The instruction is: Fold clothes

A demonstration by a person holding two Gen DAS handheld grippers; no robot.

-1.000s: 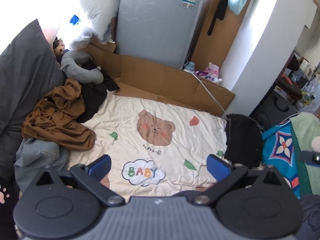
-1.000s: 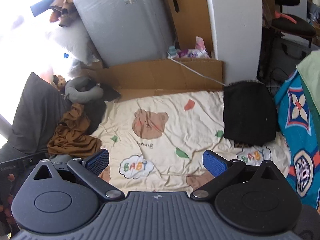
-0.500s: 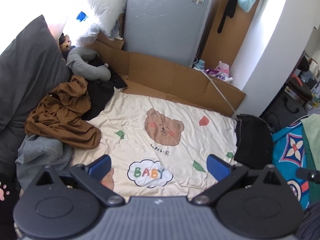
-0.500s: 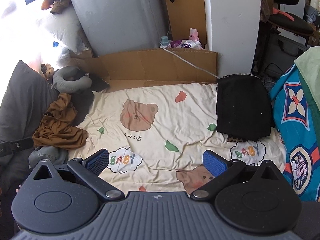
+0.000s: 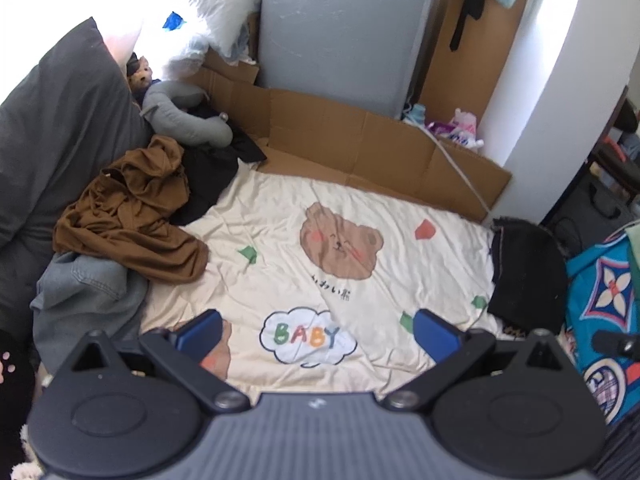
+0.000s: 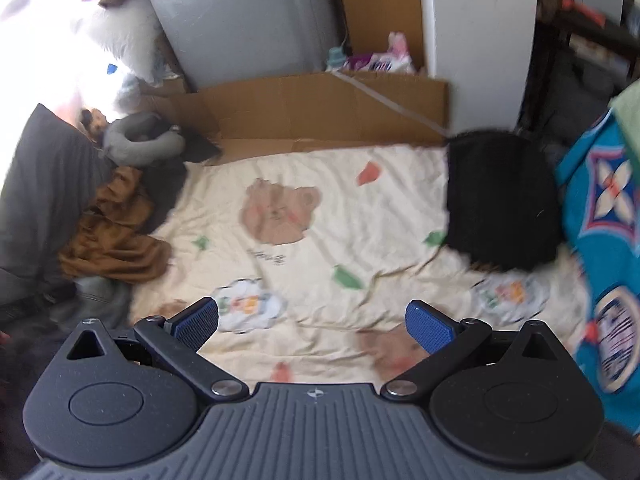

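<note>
A crumpled brown garment lies at the left edge of a cream bear-print blanket. Grey denim sits just below it, and a black garment lies behind it. A folded black garment rests at the blanket's right edge. My left gripper hovers open over the near part of the blanket, holding nothing. My right gripper is also open and empty above the blanket; its view is blurred.
A dark grey pillow and a grey neck pillow sit at left. Cardboard lines the far edge, before a grey appliance and white wall. A teal patterned cloth borders the right.
Both grippers have shifted, so the left view now sits closer to the brown pile. The right view has become blurred with motion. No garment has moved.
</note>
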